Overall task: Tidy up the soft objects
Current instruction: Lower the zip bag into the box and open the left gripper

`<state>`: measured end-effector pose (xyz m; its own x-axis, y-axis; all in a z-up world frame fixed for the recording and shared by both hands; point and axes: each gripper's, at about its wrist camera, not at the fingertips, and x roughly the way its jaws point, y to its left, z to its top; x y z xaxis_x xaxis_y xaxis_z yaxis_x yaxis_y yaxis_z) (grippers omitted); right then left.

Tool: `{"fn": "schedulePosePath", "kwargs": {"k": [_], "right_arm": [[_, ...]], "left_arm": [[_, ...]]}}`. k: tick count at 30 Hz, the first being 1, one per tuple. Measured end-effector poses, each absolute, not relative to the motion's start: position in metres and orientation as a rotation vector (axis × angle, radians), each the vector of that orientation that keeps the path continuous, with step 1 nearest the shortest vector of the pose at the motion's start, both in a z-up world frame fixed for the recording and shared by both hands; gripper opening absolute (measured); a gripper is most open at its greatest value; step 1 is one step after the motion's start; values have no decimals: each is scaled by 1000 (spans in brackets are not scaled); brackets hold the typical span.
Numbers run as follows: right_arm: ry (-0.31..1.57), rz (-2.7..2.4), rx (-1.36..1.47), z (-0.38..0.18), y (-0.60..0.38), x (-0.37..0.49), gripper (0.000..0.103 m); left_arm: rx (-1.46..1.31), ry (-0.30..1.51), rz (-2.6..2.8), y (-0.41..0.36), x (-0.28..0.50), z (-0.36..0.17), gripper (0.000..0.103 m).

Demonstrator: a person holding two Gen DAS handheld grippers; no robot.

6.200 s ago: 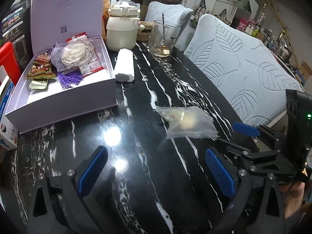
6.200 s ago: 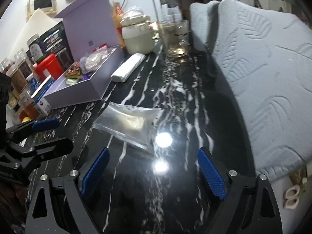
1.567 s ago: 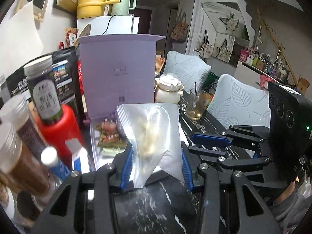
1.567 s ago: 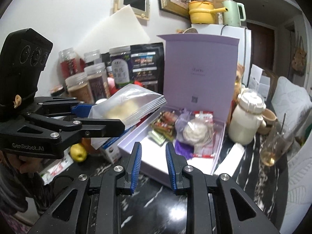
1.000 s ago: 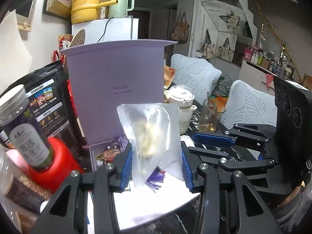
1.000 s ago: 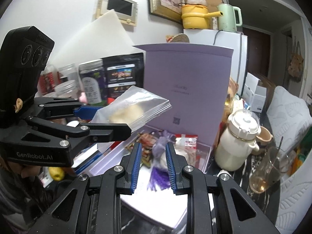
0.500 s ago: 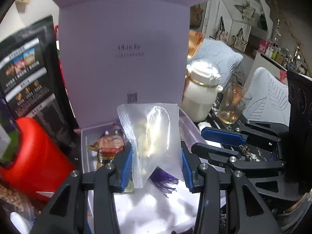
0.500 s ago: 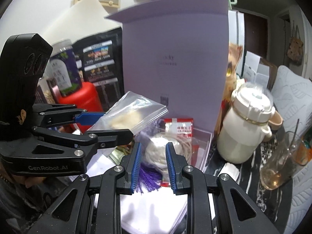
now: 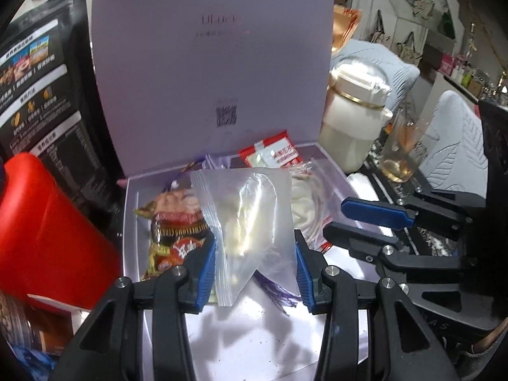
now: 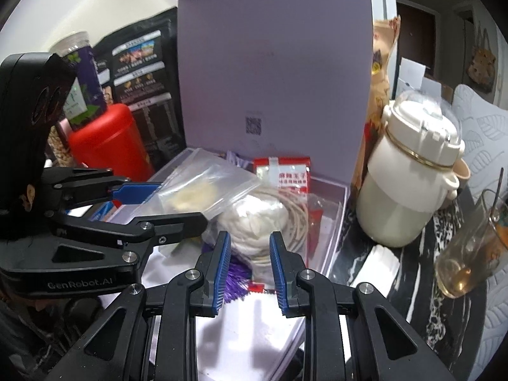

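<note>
A clear zip bag (image 9: 250, 219) with a pale soft lump inside hangs upright between the blue pads of my left gripper (image 9: 255, 244), which is shut on it. The bag (image 10: 203, 190) hovers just above the open lavender box (image 9: 131, 190), over a snack packet (image 9: 171, 222), a white bundle (image 10: 257, 225), a red-white packet (image 10: 285, 171) and a purple tassel (image 9: 276, 292). My right gripper (image 10: 249, 244) is shut with nothing in it, close to the right of the left gripper (image 10: 177, 203), above the box's white floor. In the left wrist view the right gripper (image 9: 336, 217) is beside the bag.
The box lid (image 10: 273, 63) stands upright behind. A red canister (image 9: 41, 228) and a black pouch (image 9: 38, 79) crowd the left. On the black marble table (image 10: 419, 285) to the right stand a cream pot (image 10: 412, 174), a glass (image 10: 470, 254) and a white roll (image 10: 377, 263).
Both grippers have come down and in toward the open box, which now fills the views. The bag is still in the left gripper. The right gripper has stayed shut.
</note>
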<state>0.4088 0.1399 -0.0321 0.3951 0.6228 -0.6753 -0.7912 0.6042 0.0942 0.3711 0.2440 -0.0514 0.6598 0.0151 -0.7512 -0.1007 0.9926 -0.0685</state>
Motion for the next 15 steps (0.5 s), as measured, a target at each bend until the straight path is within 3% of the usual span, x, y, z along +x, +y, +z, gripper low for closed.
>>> {"fn": "schedulePosePath", "kwargs": {"k": [15], "right_arm": [[785,882,-315,-50,154,410,25]], "left_arm": [[-104,976,176,247,378,-84,46]]}}
